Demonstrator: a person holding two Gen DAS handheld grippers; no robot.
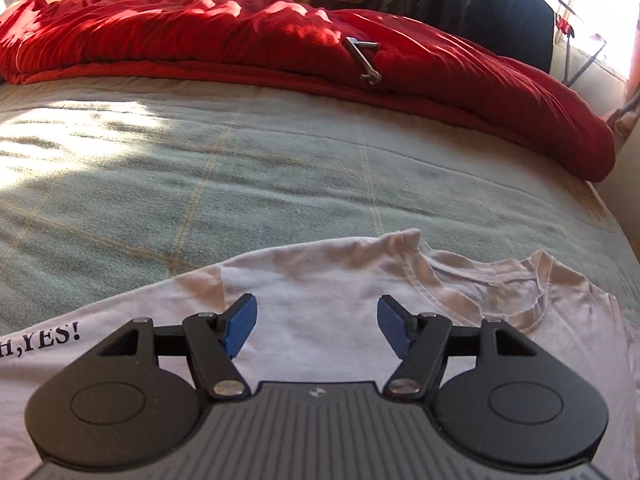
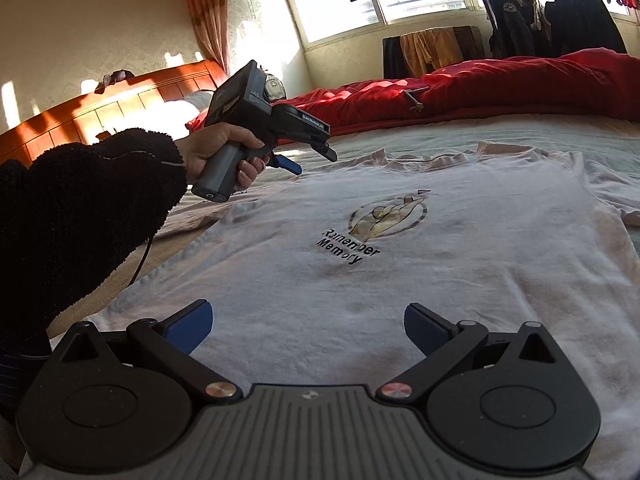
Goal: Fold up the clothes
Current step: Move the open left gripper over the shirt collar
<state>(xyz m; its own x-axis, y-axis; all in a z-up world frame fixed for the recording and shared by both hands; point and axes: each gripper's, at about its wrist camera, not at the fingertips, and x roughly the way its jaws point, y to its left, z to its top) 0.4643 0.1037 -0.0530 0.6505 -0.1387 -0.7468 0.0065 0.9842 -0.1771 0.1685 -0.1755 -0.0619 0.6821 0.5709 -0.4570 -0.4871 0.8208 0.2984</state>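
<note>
White T-shirt (image 2: pixel 400 280) lies flat, print up, on the bed (image 1: pixel 200 168). My left gripper (image 1: pixel 318 326) hovers near its collar, jaws apart and empty. My right gripper (image 2: pixel 308 326) over the hem, jaws wide, empty.

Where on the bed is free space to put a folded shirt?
The bare grey-green blanket between the red duvet and the white T-shirt is free. The near side is covered by the T-shirt, and a metal tool lies on the duvet.
</note>
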